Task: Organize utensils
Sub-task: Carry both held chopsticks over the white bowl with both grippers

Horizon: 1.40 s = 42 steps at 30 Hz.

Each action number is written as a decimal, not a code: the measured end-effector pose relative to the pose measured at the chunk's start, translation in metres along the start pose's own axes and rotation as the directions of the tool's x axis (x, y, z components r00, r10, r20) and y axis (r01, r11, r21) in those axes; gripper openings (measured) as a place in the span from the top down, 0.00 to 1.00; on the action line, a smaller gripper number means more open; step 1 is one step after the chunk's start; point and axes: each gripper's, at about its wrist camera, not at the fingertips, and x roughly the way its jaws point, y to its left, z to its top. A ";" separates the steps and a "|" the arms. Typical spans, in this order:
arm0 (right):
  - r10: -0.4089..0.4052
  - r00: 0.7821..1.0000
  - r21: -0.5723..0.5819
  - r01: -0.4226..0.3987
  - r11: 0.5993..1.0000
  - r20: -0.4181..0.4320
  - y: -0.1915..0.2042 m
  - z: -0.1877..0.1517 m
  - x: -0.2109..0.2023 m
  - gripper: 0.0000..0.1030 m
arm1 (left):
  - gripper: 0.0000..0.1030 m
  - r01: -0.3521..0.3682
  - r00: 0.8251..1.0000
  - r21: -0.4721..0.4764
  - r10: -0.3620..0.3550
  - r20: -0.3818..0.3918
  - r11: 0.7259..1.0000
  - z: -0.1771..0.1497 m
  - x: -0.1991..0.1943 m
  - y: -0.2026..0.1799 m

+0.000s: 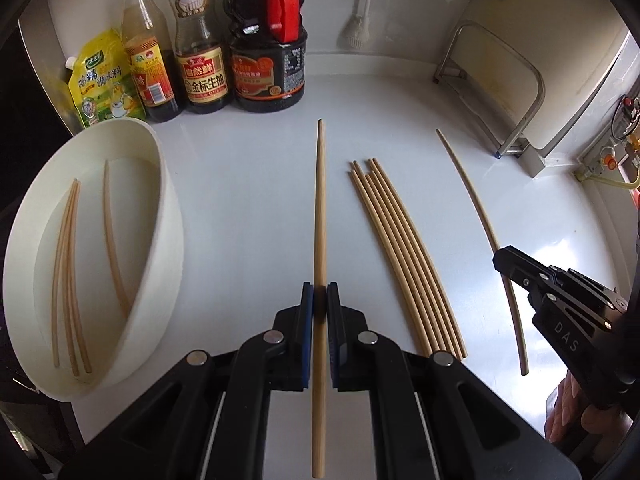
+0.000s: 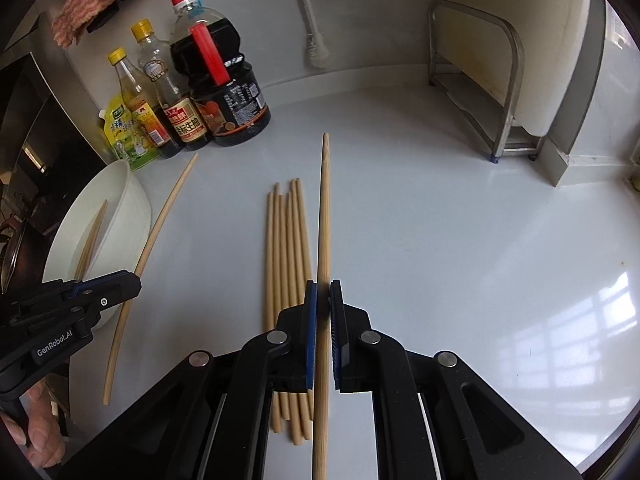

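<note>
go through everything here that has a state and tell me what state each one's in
Left gripper: jaws shut on one chopstick.
Right gripper: jaws shut on another chopstick.
Chopstick bundle: loose on counter.
White tub: open, holding several chopsticks.
Sauce bottles: upright, capped.

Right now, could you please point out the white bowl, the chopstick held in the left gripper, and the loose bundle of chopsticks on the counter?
white bowl (image 1: pixel 170 216): left wrist view, on its outer wall.
chopstick in the left gripper (image 1: pixel 320 216): left wrist view, mid-shaft.
bundle of chopsticks (image 1: pixel 404 248): left wrist view, middle of the bundle.
</note>
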 end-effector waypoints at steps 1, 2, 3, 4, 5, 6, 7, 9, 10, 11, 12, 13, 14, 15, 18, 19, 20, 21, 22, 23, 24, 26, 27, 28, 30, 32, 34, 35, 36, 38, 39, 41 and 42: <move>0.007 1.000 -0.008 -0.007 1.000 0.008 0.010 0.004 -0.002 0.94 | 0.93 -0.001 1.000 -0.004 0.001 0.008 1.000 0.001 -0.004 0.007; 0.017 1.000 -0.014 -0.017 1.000 0.015 0.019 0.007 -0.003 0.94 | 0.93 -0.004 1.000 -0.009 0.004 0.017 1.000 0.003 -0.008 0.015; 0.028 0.999 -0.018 -0.028 0.999 0.021 0.027 0.011 -0.004 0.94 | 0.93 -0.009 1.000 -0.014 0.009 0.027 1.000 0.005 -0.013 0.022; 0.040 0.999 -0.024 -0.039 0.999 0.027 0.037 0.015 -0.005 0.94 | 0.93 -0.015 0.999 -0.020 0.016 0.038 1.000 0.007 -0.017 0.030; 0.051 0.998 -0.033 -0.049 0.998 0.034 0.047 0.018 -0.005 0.94 | 0.93 -0.020 0.999 -0.027 0.021 0.048 0.999 0.009 -0.022 0.037; 0.059 0.997 -0.043 -0.058 0.997 0.041 0.057 0.021 -0.006 0.94 | 0.93 -0.024 0.998 -0.033 0.026 0.058 0.999 0.011 -0.027 0.046; 0.069 0.997 -0.053 -0.067 0.996 0.046 0.067 0.024 -0.007 0.94 | 0.93 -0.031 0.997 -0.040 0.034 0.069 0.999 0.012 -0.033 0.055; 0.091 0.995 -0.074 -0.087 0.994 0.050 0.087 0.032 -0.006 0.94 | 0.93 -0.048 0.995 -0.049 0.052 0.084 0.998 0.015 -0.042 0.072; 0.100 0.994 -0.090 -0.095 0.991 0.049 0.099 0.036 -0.005 0.94 | 0.93 -0.054 0.995 -0.051 0.058 0.086 0.997 0.016 -0.046 0.081; 0.109 0.993 -0.108 -0.103 0.989 0.052 0.111 0.040 -0.004 0.94 | 0.93 -0.059 0.994 -0.054 0.064 0.087 0.997 0.016 -0.050 0.091; 0.116 0.992 -0.128 -0.108 0.986 0.056 0.123 0.044 -0.004 0.94 | 0.93 -0.065 0.993 -0.058 0.070 0.090 0.996 0.015 -0.054 0.100; 0.123 0.991 -0.145 -0.114 0.983 0.060 0.135 0.048 -0.003 0.94 | 0.93 -0.072 0.992 -0.064 0.078 0.096 0.995 0.015 -0.058 0.110; 0.133 0.989 -0.160 -0.121 0.980 0.062 0.147 0.052 -0.002 0.94 | 0.93 -0.079 0.991 -0.074 0.086 0.103 0.994 0.015 -0.061 0.121; 0.142 0.988 -0.173 -0.129 0.976 0.063 0.157 0.056 0.000 0.94 | 0.93 -0.083 0.990 -0.086 0.092 0.109 0.993 0.014 -0.065 0.131; 0.165 0.985 -0.216 -0.149 0.965 0.057 0.193 0.064 0.009 0.94 | 0.93 -0.092 0.987 -0.118 0.107 0.124 0.989 0.014 -0.071 0.161; 0.167 0.985 -0.234 -0.151 0.960 0.051 0.206 0.065 0.013 0.94 | 0.93 -0.099 0.986 -0.126 0.114 0.123 0.987 0.014 -0.070 0.171; 0.168 0.985 -0.250 -0.153 0.956 0.042 0.217 0.066 0.018 0.94 | 0.93 -0.102 0.986 -0.132 0.118 0.120 0.986 0.014 -0.069 0.179; 0.171 0.985 -0.263 -0.157 0.952 0.032 0.228 0.066 0.022 0.94 | 0.93 -0.100 0.986 -0.140 0.117 0.117 0.985 0.015 -0.067 0.188; 0.174 0.984 -0.273 -0.162 0.948 0.022 0.238 0.067 0.027 0.94 | 0.93 -0.099 0.987 -0.146 0.117 0.114 0.984 0.015 -0.066 0.196; 0.178 0.984 -0.279 -0.167 0.946 0.013 0.246 0.067 0.032 0.94 | 0.93 -0.101 0.987 -0.150 0.118 0.113 0.984 0.015 -0.064 0.203; 0.181 0.983 -0.284 -0.172 0.943 0.007 0.254 0.066 0.036 0.94 | 0.93 -0.103 0.986 -0.152 0.121 0.112 0.983 0.015 -0.063 0.209; 0.187 0.982 -0.287 -0.181 0.941 -0.008 0.266 0.067 0.044 0.94 | 0.93 -0.103 0.987 -0.158 0.120 0.106 0.982 0.015 -0.060 0.220; 0.190 0.982 -0.287 -0.186 0.940 -0.015 0.271 0.067 0.047 0.94 | 0.93 -0.102 0.988 -0.161 0.119 0.102 0.982 0.014 -0.058 0.225; 0.192 0.981 -0.287 -0.191 0.939 -0.023 0.275 0.067 0.051 0.94 | 0.93 -0.102 0.988 -0.162 0.118 0.096 0.982 0.014 -0.055 0.229; 0.197 0.980 -0.287 -0.199 0.937 -0.037 0.283 0.066 0.057 0.94 | 0.93 -0.100 0.990 -0.161 0.115 0.085 0.982 0.013 -0.049 0.236; 0.203 0.978 -0.286 -0.209 0.935 -0.050 0.290 0.065 0.063 0.94 | 0.93 -0.098 0.991 -0.159 0.111 0.075 0.982 0.013 -0.045 0.240; 0.204 0.977 -0.288 -0.214 0.933 -0.064 0.297 0.064 0.071 0.94 | 0.93 -0.096 0.992 -0.157 0.107 0.066 0.983 0.012 -0.040 0.243; 0.201 0.977 -0.290 -0.214 0.933 -0.075 0.299 0.063 0.075 0.94 | 0.93 -0.093 0.993 -0.157 0.104 0.061 0.983 0.012 -0.037 0.245; 0.198 0.976 -0.291 -0.214 0.932 -0.085 0.302 0.062 0.080 0.94 | 0.93 -0.092 0.993 -0.159 0.102 0.055 0.983 0.012 -0.035 0.246; 0.192 0.976 -0.286 -0.215 0.934 -0.104 0.305 0.061 0.088 0.94 | 0.93 -0.090 0.994 -0.163 0.098 0.040 0.983 0.010 -0.028 0.249; 0.190 0.975 -0.282 -0.216 0.935 -0.117 0.305 0.060 0.093 0.94 | 0.93 -0.091 0.995 -0.166 0.097 0.032 0.982 0.010 -0.025 0.251; 0.182 0.973 -0.275 -0.215 0.937 -0.140 0.307 0.059 0.101 0.94 | 0.93 -0.091 0.995 -0.173 0.096 0.019 0.981 0.009 -0.020 0.254; 0.177 0.973 -0.275 -0.213 0.938 -0.151 0.307 0.058 0.105 0.94 | 0.93 -0.093 0.995 -0.177 0.096 0.012 0.980 0.009 -0.018 0.256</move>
